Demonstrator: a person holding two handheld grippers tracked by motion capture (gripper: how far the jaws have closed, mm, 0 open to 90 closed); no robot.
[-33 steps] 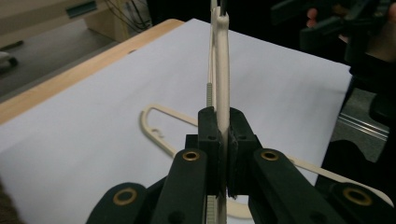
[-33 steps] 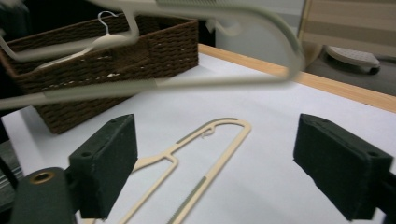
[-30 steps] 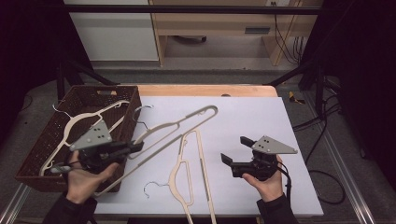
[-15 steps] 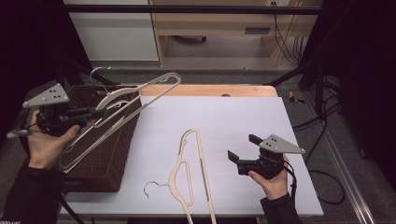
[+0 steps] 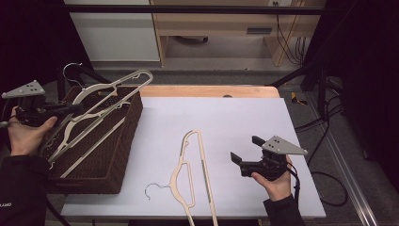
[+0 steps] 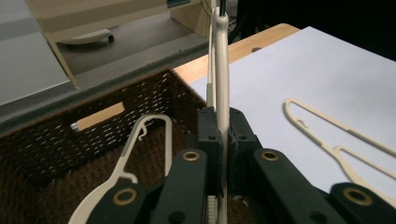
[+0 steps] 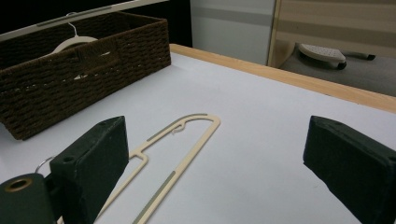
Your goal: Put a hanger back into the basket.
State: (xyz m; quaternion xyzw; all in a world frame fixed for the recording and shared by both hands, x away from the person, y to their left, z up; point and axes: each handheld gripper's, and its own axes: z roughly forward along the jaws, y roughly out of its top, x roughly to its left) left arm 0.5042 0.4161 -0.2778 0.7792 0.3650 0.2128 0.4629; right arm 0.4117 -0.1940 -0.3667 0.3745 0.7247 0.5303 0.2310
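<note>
Your left tongs are clamped on a cream hanger; in the left gripper view the jaws press flat against its thin bar, which runs straight up between them. You hold that hanger tilted above the brown woven basket, its wire hook raised past the basket's far rim and its long end reaching out over the basket's right wall. More cream hangers lie inside the basket beneath it; one shows in the left gripper view with its hook against the weave.

Your right tongs stand wide open, nothing between the jaws, held low over the white worktop near its front right part. They point left toward a second cream hanger that lies flat on the worktop, well apart from the basket, wire hook at the near-left end. The right gripper view shows this hanger running between the spread jaws, untouched.
</note>
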